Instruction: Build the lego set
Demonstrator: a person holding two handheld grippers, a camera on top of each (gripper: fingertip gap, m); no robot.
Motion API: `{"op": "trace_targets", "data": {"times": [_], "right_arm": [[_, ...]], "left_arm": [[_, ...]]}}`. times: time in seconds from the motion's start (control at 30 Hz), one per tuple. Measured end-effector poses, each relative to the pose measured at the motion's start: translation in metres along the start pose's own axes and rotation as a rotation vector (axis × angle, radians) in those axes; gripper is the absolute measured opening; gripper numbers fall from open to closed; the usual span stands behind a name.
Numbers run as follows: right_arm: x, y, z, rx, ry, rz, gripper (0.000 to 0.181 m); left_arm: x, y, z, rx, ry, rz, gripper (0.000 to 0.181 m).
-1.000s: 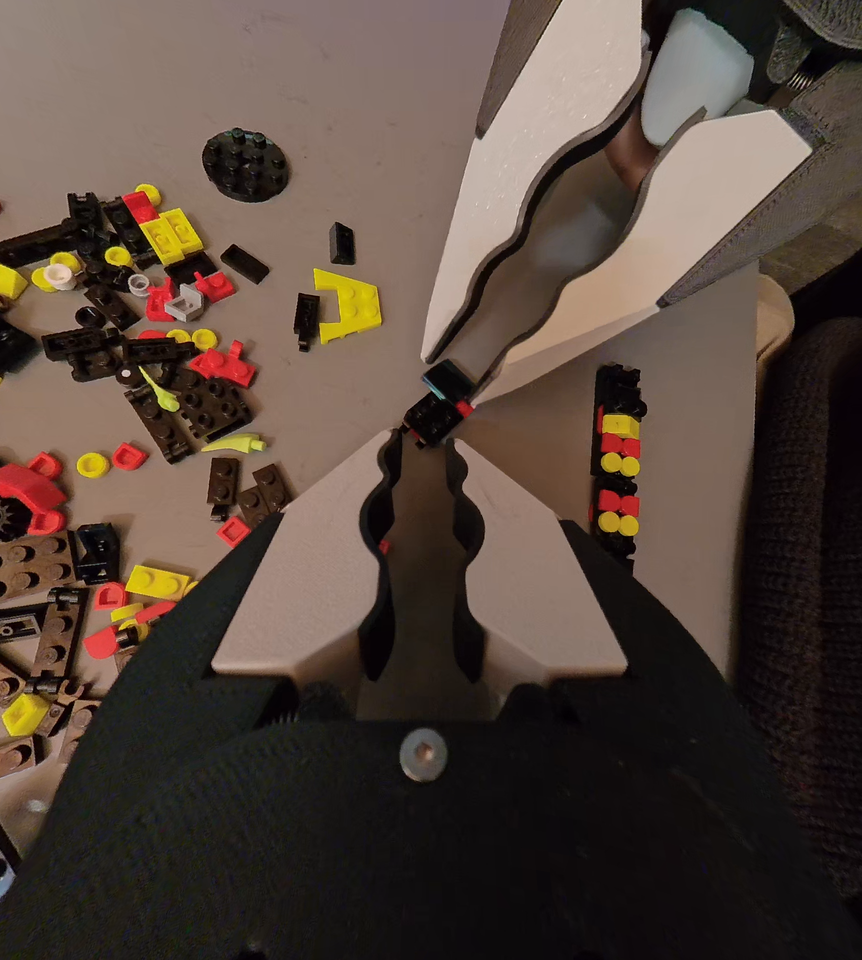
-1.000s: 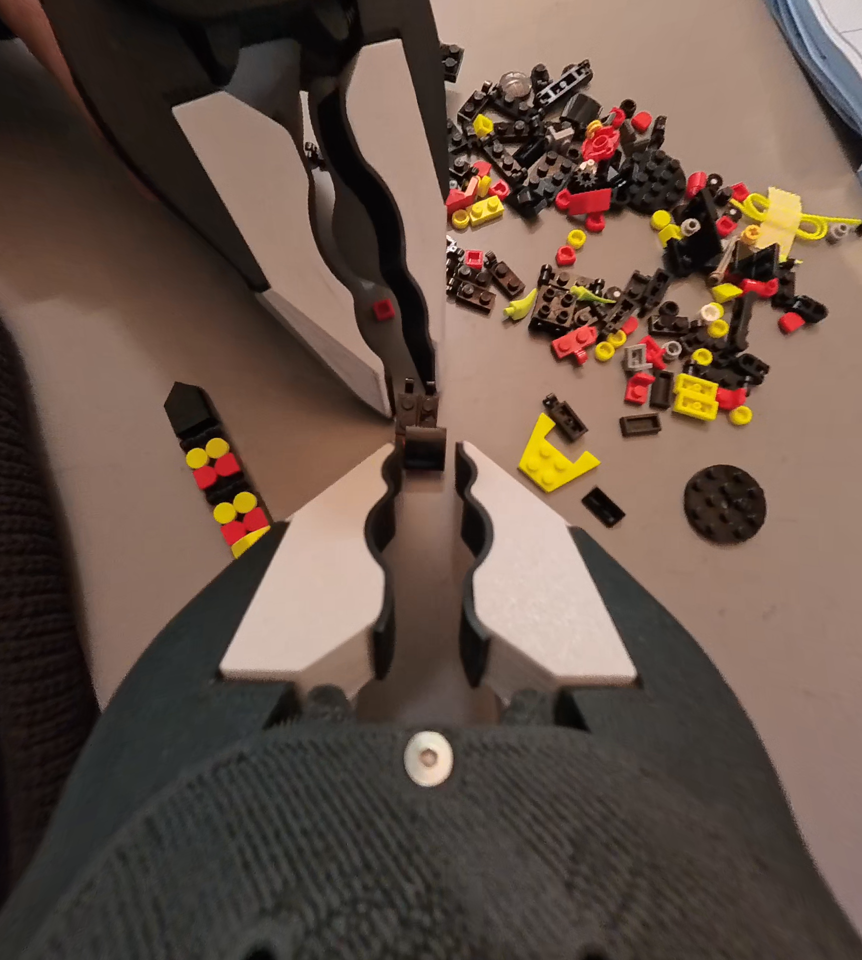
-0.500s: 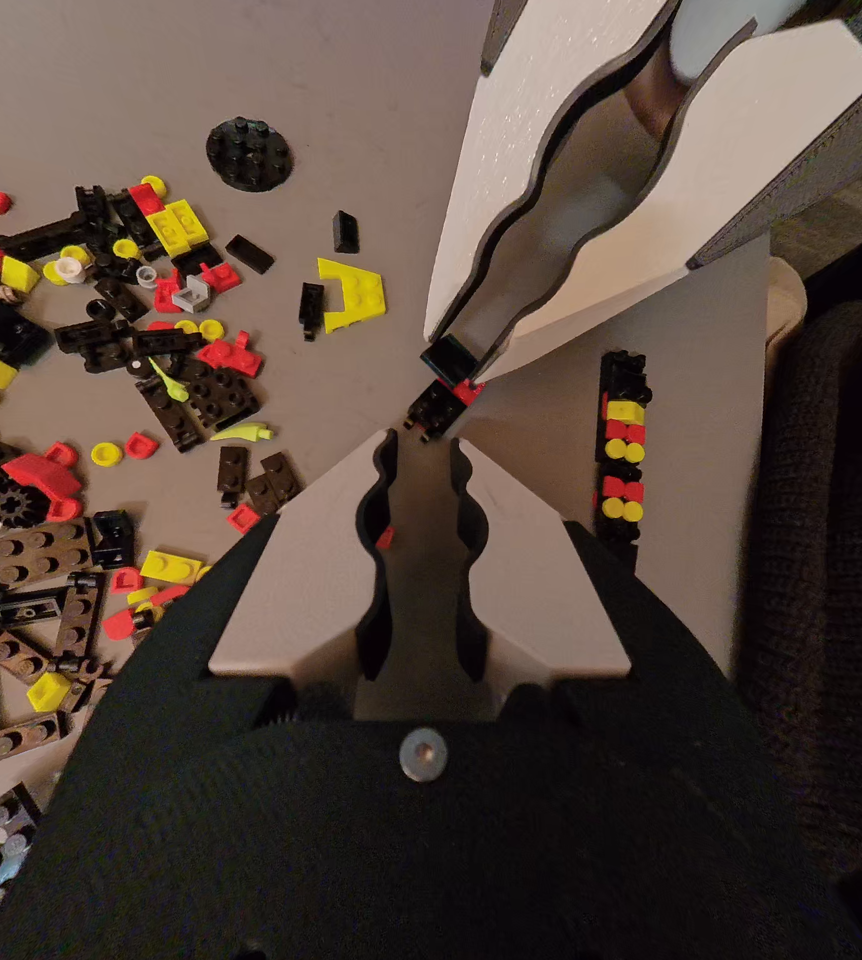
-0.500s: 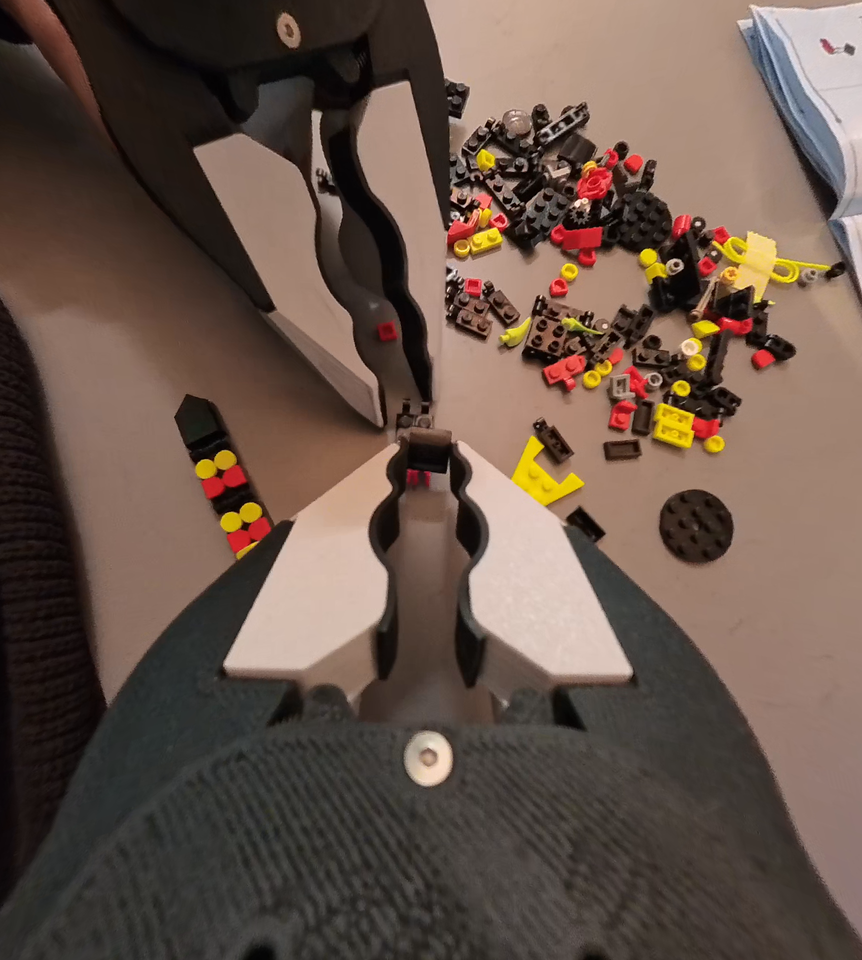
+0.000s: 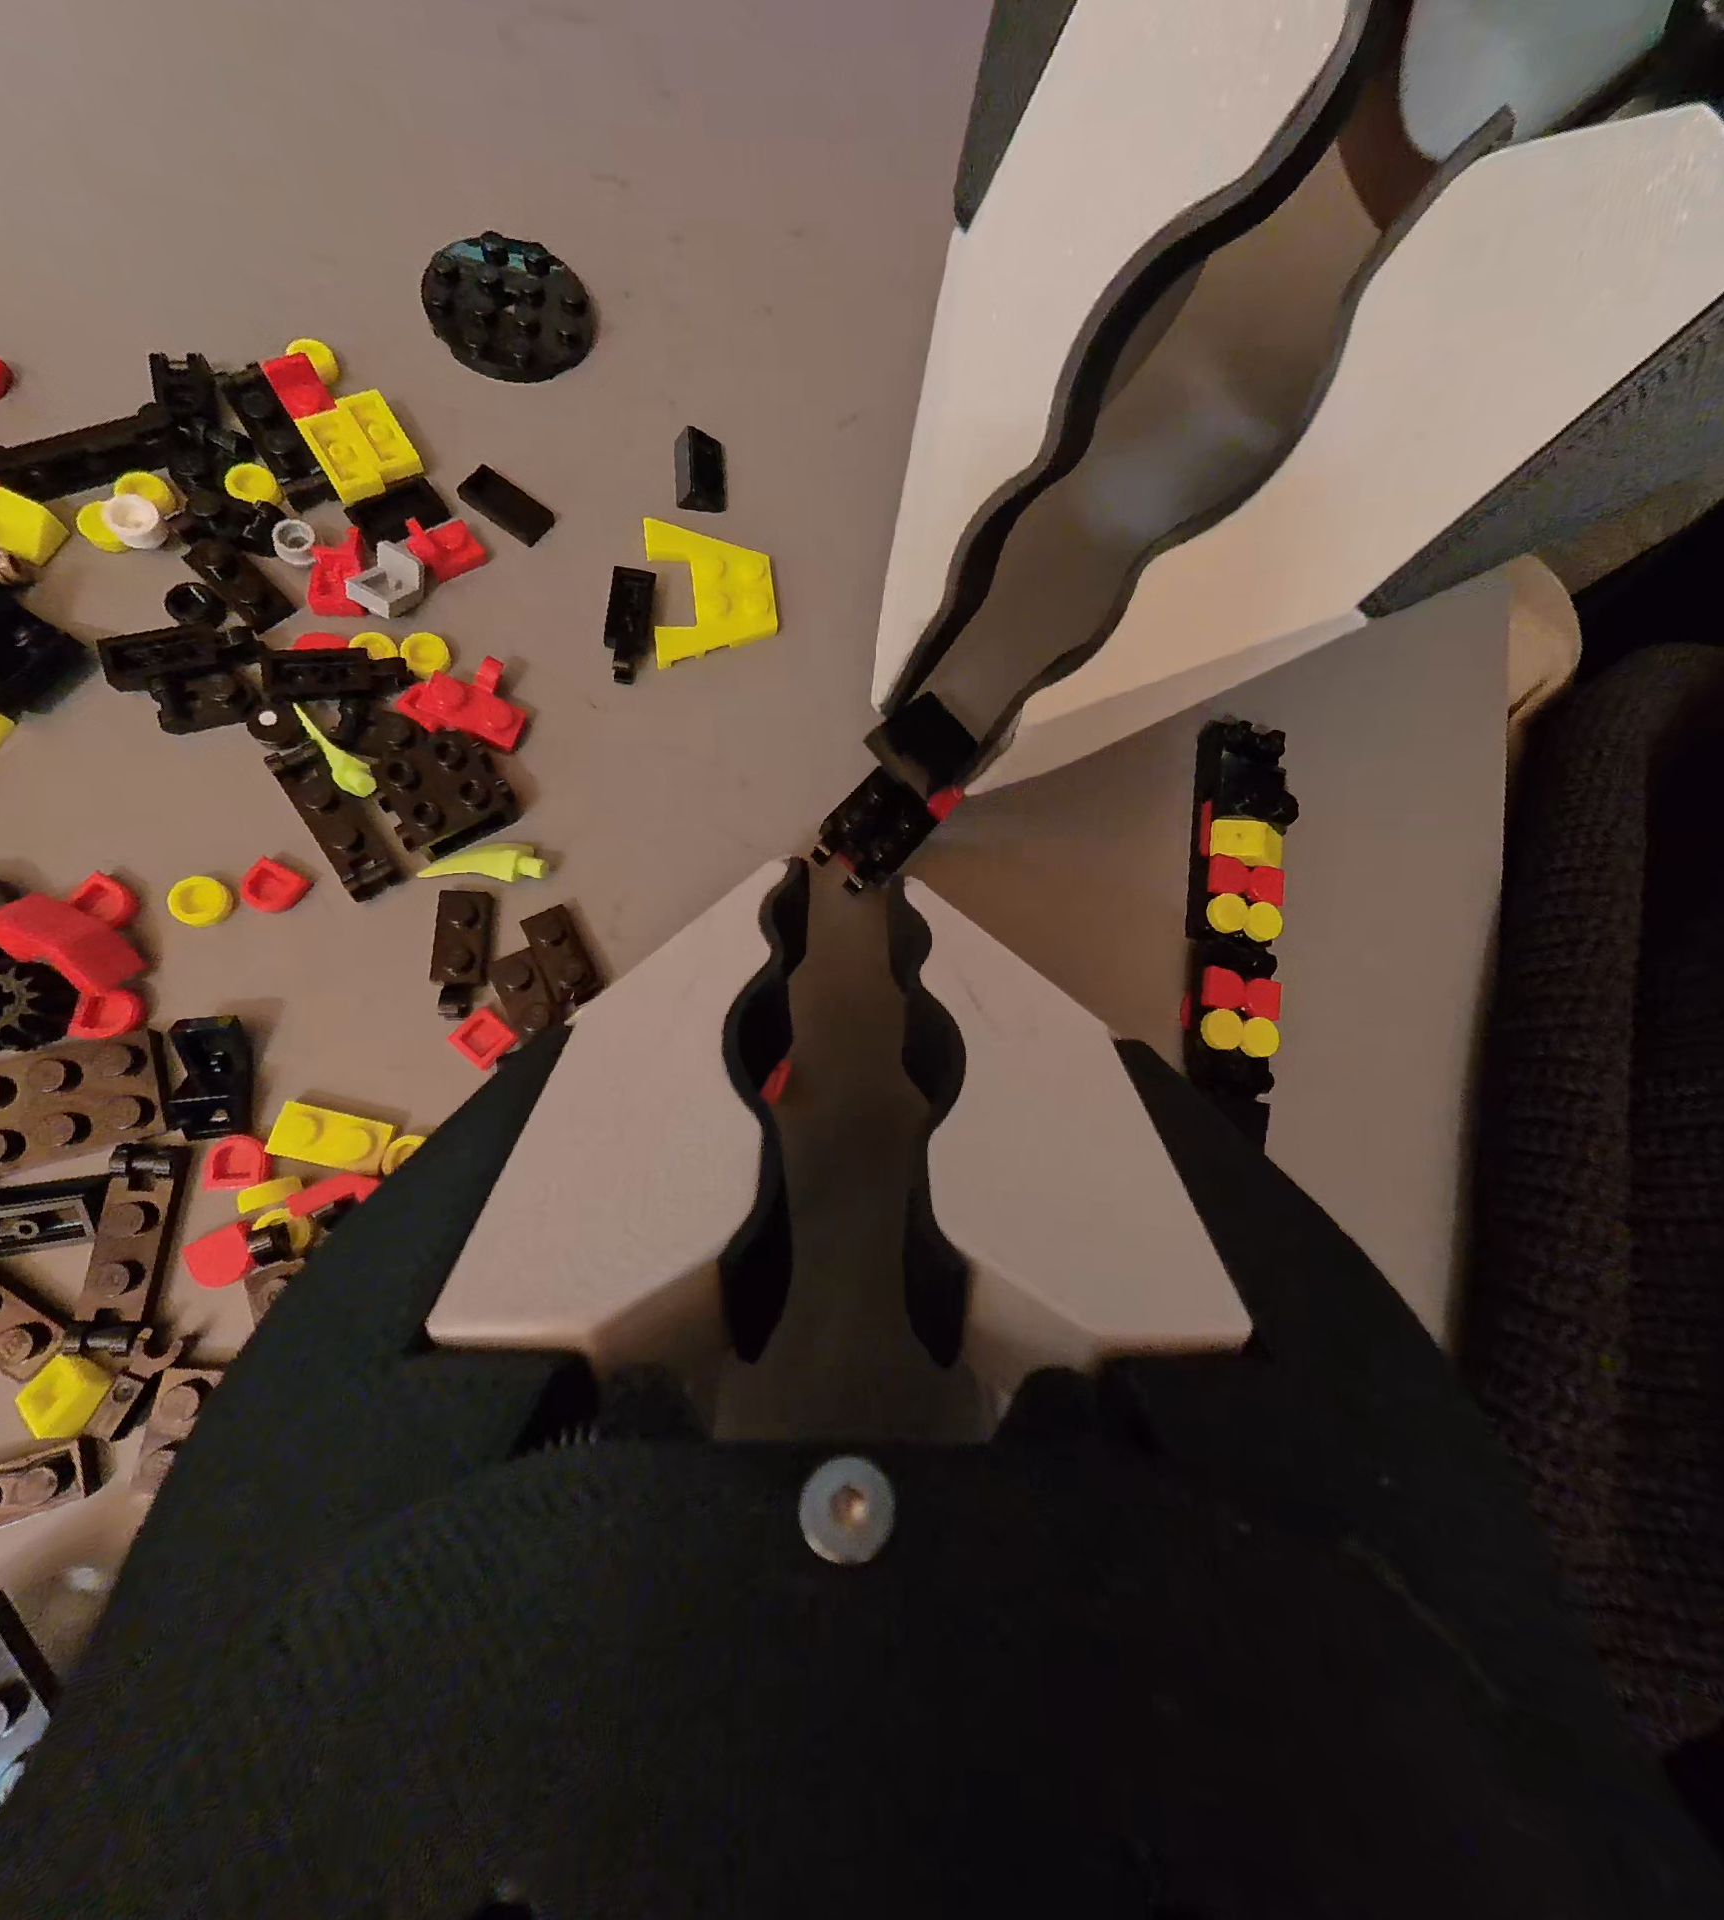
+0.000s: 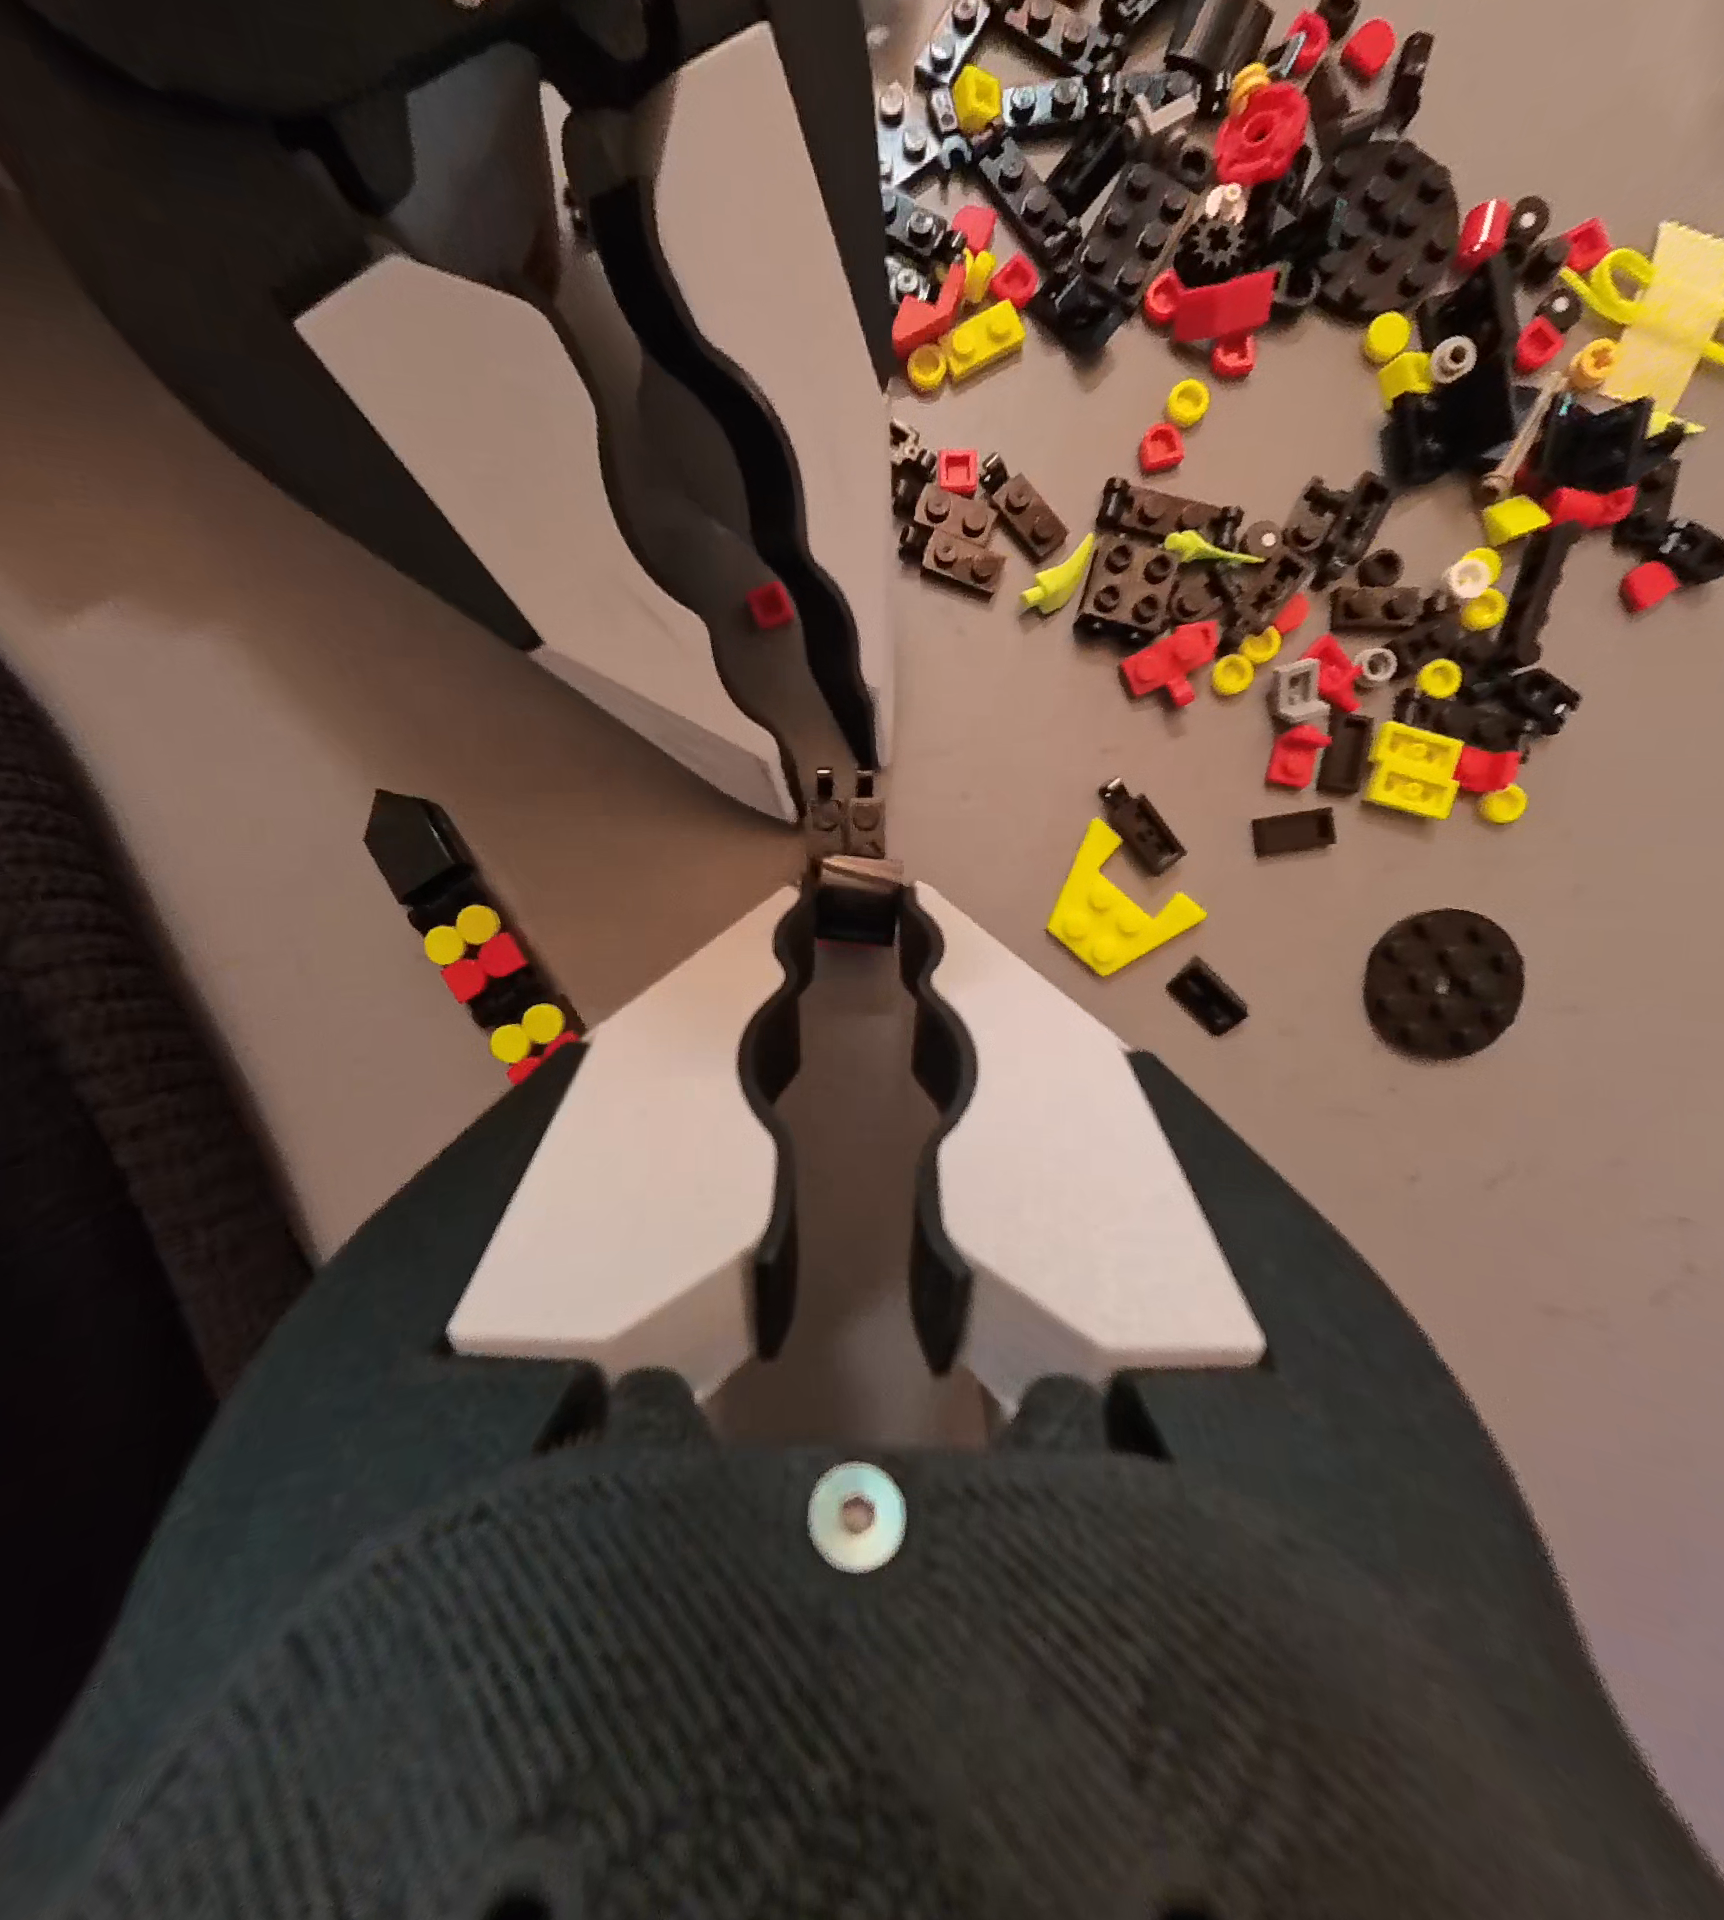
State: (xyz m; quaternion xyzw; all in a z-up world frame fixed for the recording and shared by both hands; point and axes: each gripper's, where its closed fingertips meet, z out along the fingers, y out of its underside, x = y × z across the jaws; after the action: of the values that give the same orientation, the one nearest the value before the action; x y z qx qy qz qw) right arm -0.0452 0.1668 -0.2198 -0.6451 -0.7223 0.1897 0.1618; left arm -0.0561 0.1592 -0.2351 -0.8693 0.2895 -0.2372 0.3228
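Two claws meet tip to tip above the desk (image 5: 754, 156): left claw (image 5: 842, 883) pinches a black plate piece (image 5: 879, 826), right claw (image 6: 856, 894) nips a black block (image 6: 853, 899) touching it.

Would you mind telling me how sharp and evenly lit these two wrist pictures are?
Left wrist view: warm dim light, loose bricks sharp, the black round plate crisp; wide-angle bending stretches the right gripper at the top. Right wrist view: the pile is softer, the corners fall dark, and the left gripper throws a shadow on the table.
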Motion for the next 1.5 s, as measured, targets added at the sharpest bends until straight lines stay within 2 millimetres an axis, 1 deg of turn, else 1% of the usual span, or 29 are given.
{"op": "trace_targets", "data": {"times": [0.13,0.27,0.33,0.93,1.5], "right_arm": [[0.0036,0.0009,0.0016,-0.037,-0.04,0.012,0.014],[0.001,-0.0005,0.0037,-0.049,-0.135,0.056,0.014],[0.0009,-0.0012,0.0041,-0.051,-0.156,0.065,0.014],[-0.0024,-0.0008,0.0054,-0.101,-0.107,0.004,0.014],[-0.0009,-0.0011,0.0059,-0.12,-0.1,0.004,0.015]], "left_arm": [[-0.0002,-0.0002,0.0,0.002,0.003,-0.008,0.012],[-0.0003,-0.0003,0.0002,0.004,0.004,-0.009,0.012],[0.0,-0.0005,0.0005,0.004,0.006,-0.011,0.011],[0.0,-0.0005,0.0008,0.004,0.005,-0.01,0.012],[0.0001,-0.0006,0.0006,0.005,0.008,-0.013,0.012]]}}
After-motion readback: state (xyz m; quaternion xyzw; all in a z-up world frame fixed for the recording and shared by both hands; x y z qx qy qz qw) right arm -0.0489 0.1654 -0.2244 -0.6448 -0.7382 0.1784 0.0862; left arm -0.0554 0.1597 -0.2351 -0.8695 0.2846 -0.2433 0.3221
